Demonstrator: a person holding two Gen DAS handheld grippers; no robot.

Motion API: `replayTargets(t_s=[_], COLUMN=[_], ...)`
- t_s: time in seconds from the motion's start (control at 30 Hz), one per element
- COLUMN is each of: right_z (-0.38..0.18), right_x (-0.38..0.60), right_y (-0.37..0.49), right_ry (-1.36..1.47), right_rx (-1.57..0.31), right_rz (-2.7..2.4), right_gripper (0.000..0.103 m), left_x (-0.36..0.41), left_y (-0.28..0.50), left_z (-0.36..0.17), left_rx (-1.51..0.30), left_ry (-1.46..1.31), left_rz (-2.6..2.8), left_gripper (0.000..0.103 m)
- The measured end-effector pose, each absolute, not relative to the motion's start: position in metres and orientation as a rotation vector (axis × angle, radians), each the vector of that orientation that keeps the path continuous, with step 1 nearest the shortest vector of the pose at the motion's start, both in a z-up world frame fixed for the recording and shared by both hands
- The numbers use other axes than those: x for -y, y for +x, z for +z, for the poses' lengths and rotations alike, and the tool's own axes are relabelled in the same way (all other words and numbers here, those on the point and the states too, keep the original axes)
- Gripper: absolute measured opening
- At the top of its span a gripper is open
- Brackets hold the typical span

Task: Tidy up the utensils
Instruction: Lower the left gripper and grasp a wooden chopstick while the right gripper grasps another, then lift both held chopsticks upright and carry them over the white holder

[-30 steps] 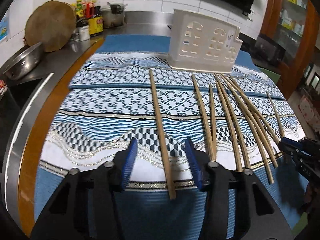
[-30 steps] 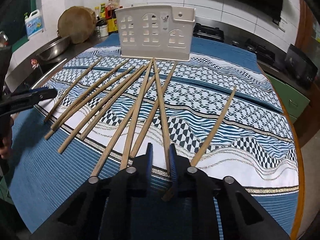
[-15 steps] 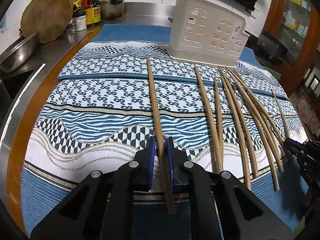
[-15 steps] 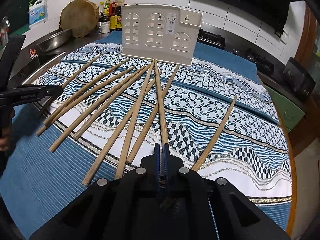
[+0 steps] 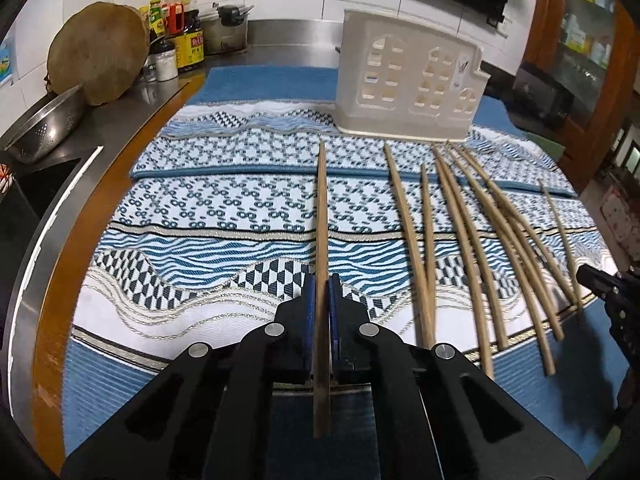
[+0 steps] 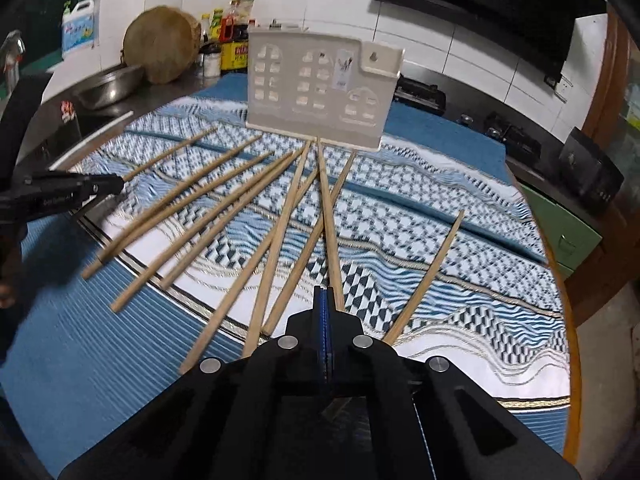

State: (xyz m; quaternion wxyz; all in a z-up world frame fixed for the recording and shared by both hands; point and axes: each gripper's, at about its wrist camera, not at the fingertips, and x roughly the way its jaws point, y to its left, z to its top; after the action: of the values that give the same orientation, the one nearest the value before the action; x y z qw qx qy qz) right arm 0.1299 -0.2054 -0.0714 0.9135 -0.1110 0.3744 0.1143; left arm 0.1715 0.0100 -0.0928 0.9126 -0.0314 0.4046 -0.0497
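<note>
left hand-held gripper (image 5: 321, 296) clamped on a chopstick (image 5: 322, 216); right hand-held gripper (image 6: 325, 304) clamped on another chopstick (image 6: 329, 216)

Blue and white woven mat (image 5: 224, 208) ahead of the grippers has wavy stripes, checkers and little link motifs, plus gold trim lines. Chopsticks are plain tan wood (image 5: 408, 216), perforated plastic holder is cream (image 5: 408, 80), gripper pads are blue (image 5: 308, 320).
</note>
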Motion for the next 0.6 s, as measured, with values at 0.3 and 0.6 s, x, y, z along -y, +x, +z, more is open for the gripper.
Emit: replayTargets(t_s=[0.3, 0.6], right_z=[-0.058, -0.092], right_x=[0.205, 0.213], right_y=[0.124, 0.139], right_ry=[-0.203, -0.161], right_rx=[-0.762, -0.855], right_rz=[0.254, 0.270], right_gripper=[0.001, 0.021], left_x=[-0.016, -0.018], left_y=[0.157, 0.158], left_z=[-0.073, -0.072], left_rx=[-0.776, -0.762], left_ry=[-0.078, -0.099], left_rz=[-0.129, -0.146], left_gripper=[0.005, 0.005])
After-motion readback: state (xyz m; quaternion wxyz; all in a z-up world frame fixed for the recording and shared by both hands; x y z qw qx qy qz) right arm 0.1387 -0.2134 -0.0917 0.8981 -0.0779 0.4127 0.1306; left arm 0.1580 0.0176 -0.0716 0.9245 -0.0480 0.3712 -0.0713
